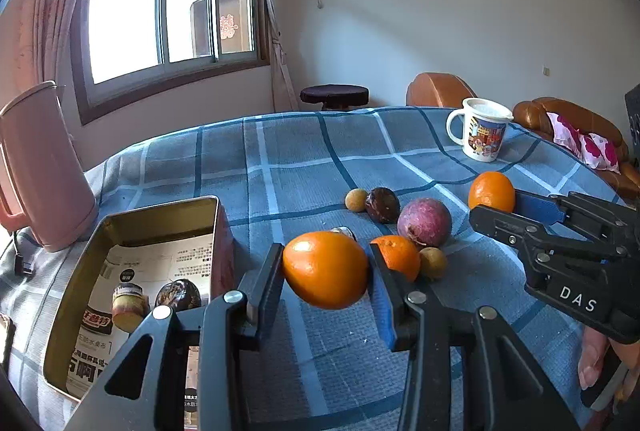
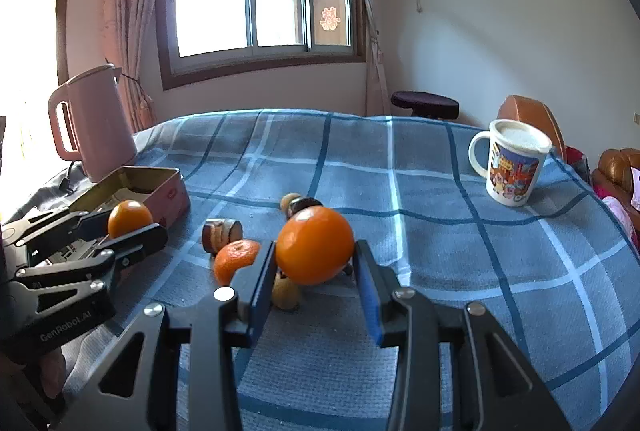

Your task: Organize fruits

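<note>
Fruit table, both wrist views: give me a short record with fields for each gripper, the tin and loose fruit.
left gripper: shut on an orange, off the cloth
right gripper: shut on another orange
tin: open, holds a dark fruit
loose fruit: small orange, purple fruit
mug: upright, far right

The left claw [image 1: 326, 269] reaches toward twelve o'clock and tips downward, its black fingers with blue pads clamped on a round orange fruit [image 1: 326, 269]. The right claw [image 2: 316, 255] sits alongside at three o'clock, angled the same way, gripping a second round orange fruit [image 2: 315, 245]. A person's fingertips [image 1: 592, 359] show beneath the right claw's black body.
</note>
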A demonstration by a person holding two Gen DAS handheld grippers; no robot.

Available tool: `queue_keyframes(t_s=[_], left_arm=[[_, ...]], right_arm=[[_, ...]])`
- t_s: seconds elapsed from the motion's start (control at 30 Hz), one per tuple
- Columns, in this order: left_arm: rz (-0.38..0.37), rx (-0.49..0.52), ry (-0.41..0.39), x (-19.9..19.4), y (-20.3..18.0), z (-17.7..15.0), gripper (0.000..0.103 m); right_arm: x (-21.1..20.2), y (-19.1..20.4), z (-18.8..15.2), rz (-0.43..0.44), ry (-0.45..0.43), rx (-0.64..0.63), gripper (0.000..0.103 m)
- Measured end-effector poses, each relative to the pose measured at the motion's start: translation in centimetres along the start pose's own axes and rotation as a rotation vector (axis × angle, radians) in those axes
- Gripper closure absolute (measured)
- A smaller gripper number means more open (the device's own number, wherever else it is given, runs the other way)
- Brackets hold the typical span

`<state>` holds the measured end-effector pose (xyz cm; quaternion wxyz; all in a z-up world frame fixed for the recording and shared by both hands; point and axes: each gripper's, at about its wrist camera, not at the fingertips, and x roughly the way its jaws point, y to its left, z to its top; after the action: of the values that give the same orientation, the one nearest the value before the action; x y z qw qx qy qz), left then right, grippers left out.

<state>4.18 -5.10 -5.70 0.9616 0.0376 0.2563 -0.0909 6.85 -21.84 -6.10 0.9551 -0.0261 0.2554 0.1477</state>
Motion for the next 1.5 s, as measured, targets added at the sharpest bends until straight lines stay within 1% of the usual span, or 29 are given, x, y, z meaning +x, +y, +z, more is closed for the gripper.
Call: queue_keyframes(t_s=[0.33, 0.63, 1.03, 1.4, 1.5], left_arm=[[0.016, 0.015, -0.038, -0.7, -0.1, 0.0, 0.061], [0.045, 0.017, -0.066, -1.2, 0.1, 0.1, 0.061], [0.067, -0.003, -0.078, -1.5, 1.2, 0.2, 0.061], [0.088, -0.026, -0.074, -1.7, 2.8, 0.3, 0.061], [0.104, -0.032, -0.072, -1.9, 3.5, 0.3, 0.061]], right_arm=[[-0.3, 0.4, 0.1, 0.003, -0.030, -0.011, 0.061], [-0.4, 0.8, 0.2, 0.007, -0.041, -0.022, 0.061], [-0.1, 1.9, 0.7, 0.019, -0.052, -0.048, 0.061], [0.2, 3.6, 1.6, 0.046, -0.049, -0.083, 0.061], [0.6, 4.1, 2.0, 0.058, -0.047, -0.093, 0.061]])
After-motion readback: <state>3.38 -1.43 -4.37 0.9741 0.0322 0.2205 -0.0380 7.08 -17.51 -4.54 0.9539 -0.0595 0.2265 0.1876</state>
